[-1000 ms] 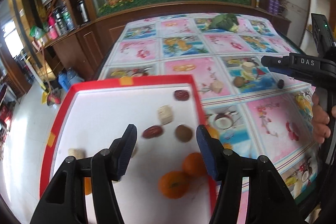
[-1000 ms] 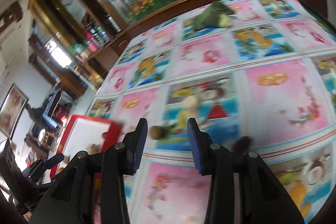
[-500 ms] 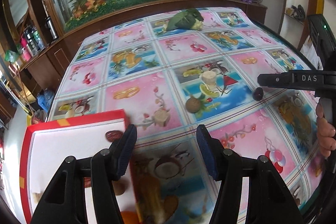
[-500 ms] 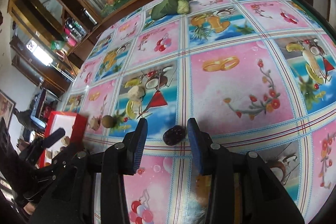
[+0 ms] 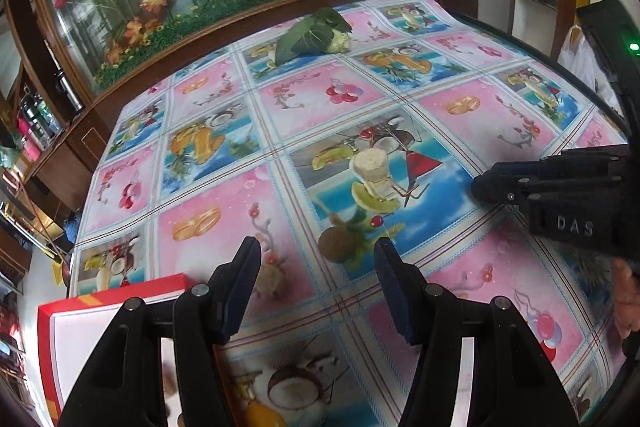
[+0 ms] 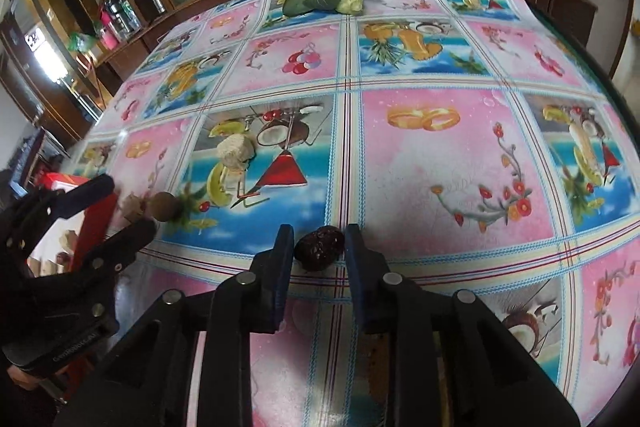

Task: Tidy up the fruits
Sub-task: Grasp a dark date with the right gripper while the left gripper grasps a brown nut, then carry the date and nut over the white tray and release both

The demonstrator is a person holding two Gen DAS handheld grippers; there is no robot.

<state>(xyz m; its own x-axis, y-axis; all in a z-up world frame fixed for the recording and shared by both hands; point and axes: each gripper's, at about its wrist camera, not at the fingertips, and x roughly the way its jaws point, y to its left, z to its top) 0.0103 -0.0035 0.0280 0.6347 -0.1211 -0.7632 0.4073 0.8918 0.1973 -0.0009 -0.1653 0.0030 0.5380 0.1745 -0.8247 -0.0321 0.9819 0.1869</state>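
Note:
A dark red date [image 6: 320,249] lies on the patterned tablecloth, and my right gripper [image 6: 319,247] has its pads pressed against both sides of it. In the left wrist view the right gripper [image 5: 486,185] comes in from the right and hides the date. My left gripper [image 5: 318,267] is open just above the cloth, with a round brown fruit [image 5: 335,247] slightly beyond its fingertips. A beige chunk [image 5: 272,277] sits beside its left finger. The red-rimmed white tray [image 5: 100,301] is at the lower left, its contents mostly hidden.
A beige cylindrical piece [image 5: 370,163] stands on the cloth past the brown fruit. A cauliflower with green leaves [image 5: 316,35] lies at the far edge, in front of a planted glass case. A person's hand [image 5: 626,303] holds the right gripper.
My left gripper has swung off the tray to the right, toward the brown fruit. My right gripper has moved up to the date and its fingers have narrowed onto it.

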